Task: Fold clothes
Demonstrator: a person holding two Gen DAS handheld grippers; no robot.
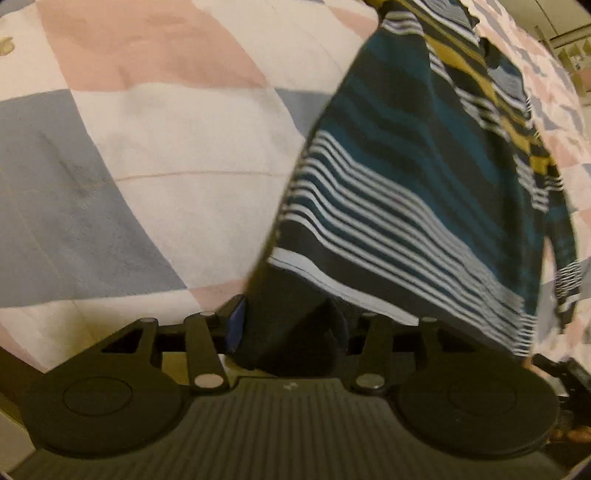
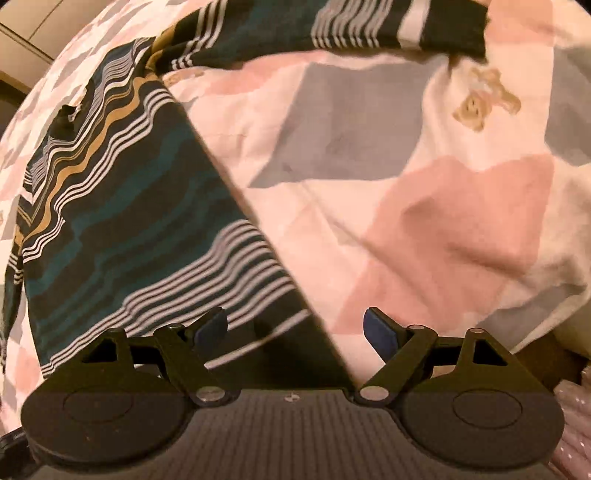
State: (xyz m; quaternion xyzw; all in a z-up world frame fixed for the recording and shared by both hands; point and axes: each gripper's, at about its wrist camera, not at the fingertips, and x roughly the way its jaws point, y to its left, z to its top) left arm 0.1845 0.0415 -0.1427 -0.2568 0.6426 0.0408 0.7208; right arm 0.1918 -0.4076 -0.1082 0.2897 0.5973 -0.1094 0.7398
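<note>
Flat: striped shirt (image 2: 122, 206) on patchwork quilt (image 2: 424, 221).

Bed cover: under my tongs, a quilt (image 1: 155, 147) in pink, grey-blue and white blocks.
Beyond the quilt: pale cabinet panels (image 2: 55, 22).
Light: warm, yellowish.

Both views are smeared by motion. In the left wrist view the striped garment (image 1: 424, 192) drapes over the left gripper (image 1: 291, 332), hiding its right finger and whether the pads press the cloth. The garment's far end runs off the top edge. In the right wrist view the bedspread's (image 2: 424, 221) beige print (image 2: 484, 99) is too blurred to read.
</note>
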